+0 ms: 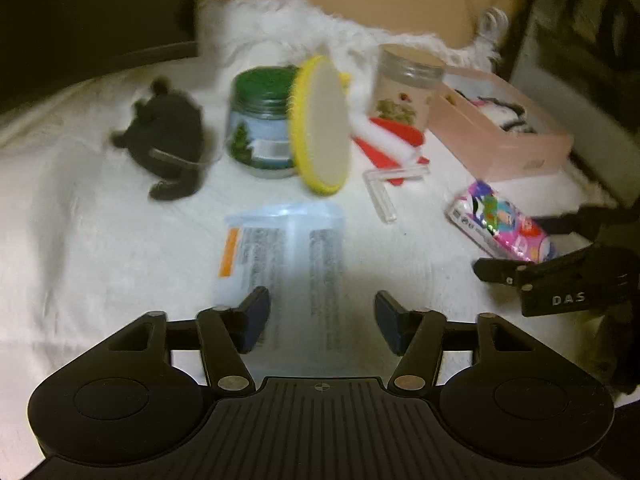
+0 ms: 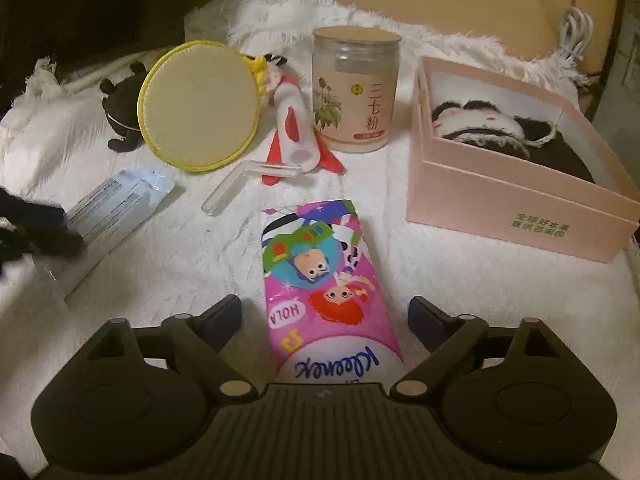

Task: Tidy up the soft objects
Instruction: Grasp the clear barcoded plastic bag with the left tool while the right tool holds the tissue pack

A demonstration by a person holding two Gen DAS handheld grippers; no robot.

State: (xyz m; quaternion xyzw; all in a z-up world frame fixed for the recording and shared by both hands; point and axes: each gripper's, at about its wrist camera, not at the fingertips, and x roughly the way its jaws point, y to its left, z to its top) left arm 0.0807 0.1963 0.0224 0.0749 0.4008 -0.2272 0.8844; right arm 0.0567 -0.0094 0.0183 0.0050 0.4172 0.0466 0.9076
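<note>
We have both grippers low over the white fleece cover. Right gripper is spread wide, jaws either side of the Kleenex tissue pack without touching it; the pack lies flat, just left of the pink box. Left gripper is also spread, straddling the near end of a clear blue-tinted packet printed with text; contact unclear, that view is blurred. Inside the pink box: a black-and-white fuzzy plush item. Left of the box stands the cork-lidded herb-powder jar, then a red-and-white plush, a clear L-shaped plastic piece and a yellow-rimmed round pad propped on edge. A black plush toy sits farthest from the box, with the green-lidded jar beside it.
</note>
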